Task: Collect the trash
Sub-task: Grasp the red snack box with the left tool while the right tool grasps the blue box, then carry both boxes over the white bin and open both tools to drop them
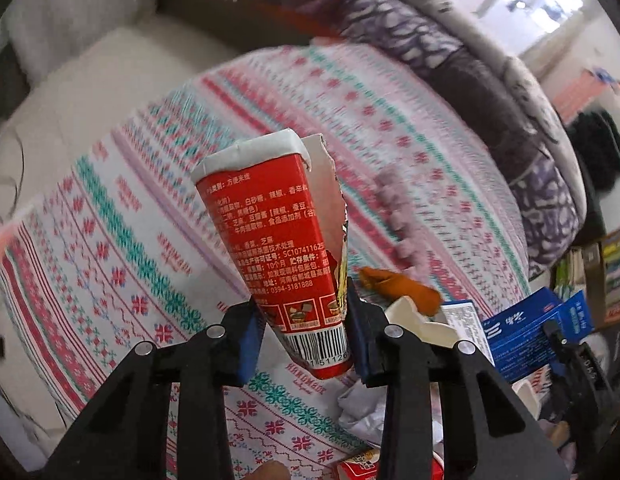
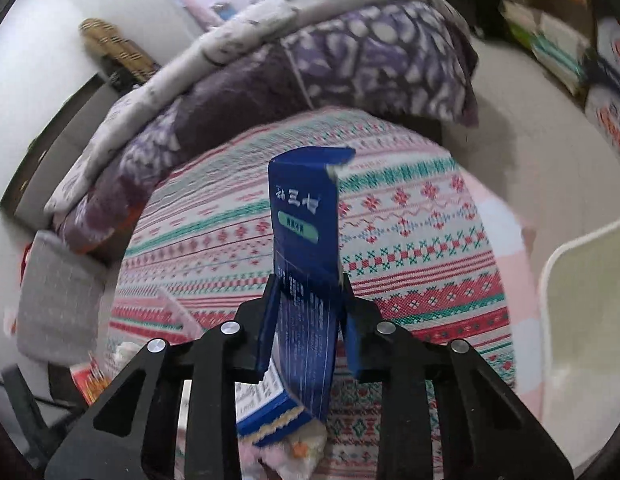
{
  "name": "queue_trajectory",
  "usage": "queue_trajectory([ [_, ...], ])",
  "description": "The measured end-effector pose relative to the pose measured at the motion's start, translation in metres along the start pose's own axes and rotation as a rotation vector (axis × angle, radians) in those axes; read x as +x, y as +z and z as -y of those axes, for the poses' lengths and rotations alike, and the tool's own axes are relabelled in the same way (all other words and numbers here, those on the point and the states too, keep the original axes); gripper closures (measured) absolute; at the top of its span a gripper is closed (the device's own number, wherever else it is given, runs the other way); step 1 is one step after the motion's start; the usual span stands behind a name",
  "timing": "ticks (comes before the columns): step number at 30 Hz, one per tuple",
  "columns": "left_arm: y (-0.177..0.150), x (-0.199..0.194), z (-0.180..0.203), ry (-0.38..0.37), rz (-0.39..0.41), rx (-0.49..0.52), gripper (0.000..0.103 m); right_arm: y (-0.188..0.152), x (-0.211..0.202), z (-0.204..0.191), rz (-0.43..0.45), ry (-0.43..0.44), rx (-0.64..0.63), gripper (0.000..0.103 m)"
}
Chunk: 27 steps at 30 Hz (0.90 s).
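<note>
My left gripper (image 1: 304, 330) is shut on a torn red carton (image 1: 270, 240) with white text and a barcode, which stands tilted up above the patterned bed cover (image 1: 122, 248). My right gripper (image 2: 308, 322) is shut on a dark blue box (image 2: 306, 240) that sticks up between its blue pads. In the left wrist view that same blue box (image 1: 521, 332) and the right gripper (image 1: 565, 356) show at the right edge. Loose trash lies below: an orange scrap (image 1: 397, 284), white crumpled paper (image 1: 361, 404), a white card piece (image 1: 413, 320).
A purple and grey quilt (image 2: 310, 64) is piled at the back of the bed. A white bin (image 2: 585, 320) stands at the right in the right wrist view. Books fill shelves (image 2: 549, 20) at the far right. Another red packet (image 1: 369, 466) lies at the bottom edge.
</note>
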State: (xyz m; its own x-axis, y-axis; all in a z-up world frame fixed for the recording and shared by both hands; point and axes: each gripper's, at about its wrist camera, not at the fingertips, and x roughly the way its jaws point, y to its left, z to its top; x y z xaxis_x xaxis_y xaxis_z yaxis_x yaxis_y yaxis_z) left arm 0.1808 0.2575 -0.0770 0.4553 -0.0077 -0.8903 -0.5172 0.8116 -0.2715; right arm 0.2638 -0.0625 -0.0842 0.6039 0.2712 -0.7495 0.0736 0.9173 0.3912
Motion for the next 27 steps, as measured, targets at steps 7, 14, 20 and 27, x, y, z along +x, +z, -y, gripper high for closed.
queue_trajectory([
  [7,-0.026,-0.033,0.046,0.026,0.189,0.207,0.067,-0.004,-0.043,-0.002,0.086,0.017,-0.090,0.079],
  [14,-0.052,-0.047,0.092,0.006,0.275,0.351,0.066,-0.009,-0.075,0.001,0.154,0.011,-0.143,0.079],
  [20,-0.078,-0.054,0.124,-0.028,0.314,0.451,0.067,-0.008,-0.100,0.022,0.193,-0.041,-0.156,0.079],
  [27,-0.112,-0.052,0.158,-0.092,0.303,0.548,0.066,0.000,-0.121,0.078,0.187,-0.164,-0.092,0.079],
])
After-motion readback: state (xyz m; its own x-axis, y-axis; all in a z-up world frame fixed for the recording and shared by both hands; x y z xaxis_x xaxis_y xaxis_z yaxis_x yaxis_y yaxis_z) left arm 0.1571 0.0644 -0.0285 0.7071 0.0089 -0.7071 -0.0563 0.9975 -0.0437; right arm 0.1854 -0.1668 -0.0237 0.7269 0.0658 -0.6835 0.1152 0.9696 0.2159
